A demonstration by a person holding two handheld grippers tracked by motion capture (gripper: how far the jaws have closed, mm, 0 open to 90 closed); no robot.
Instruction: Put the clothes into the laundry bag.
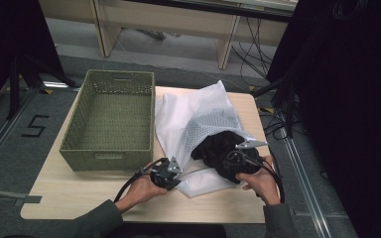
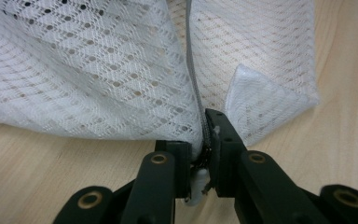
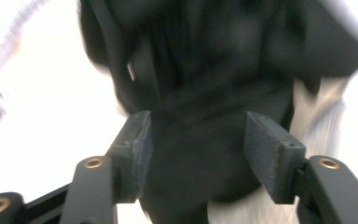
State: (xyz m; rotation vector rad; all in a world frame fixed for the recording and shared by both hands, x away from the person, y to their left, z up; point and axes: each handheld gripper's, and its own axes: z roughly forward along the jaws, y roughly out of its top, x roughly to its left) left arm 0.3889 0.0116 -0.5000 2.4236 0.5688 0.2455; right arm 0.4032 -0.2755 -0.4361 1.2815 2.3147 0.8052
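Mesh laundry bag, white, lies on wooden table beside empty green woven basket. Left gripper pinches its zipper edge, seen close. Right gripper, jaws wide, straddles black garment at the bag's mouth; view blurred.

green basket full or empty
Empty: the high view shows the green basket with only its bare woven floor inside; the black garment sits in the mesh bag beside it.
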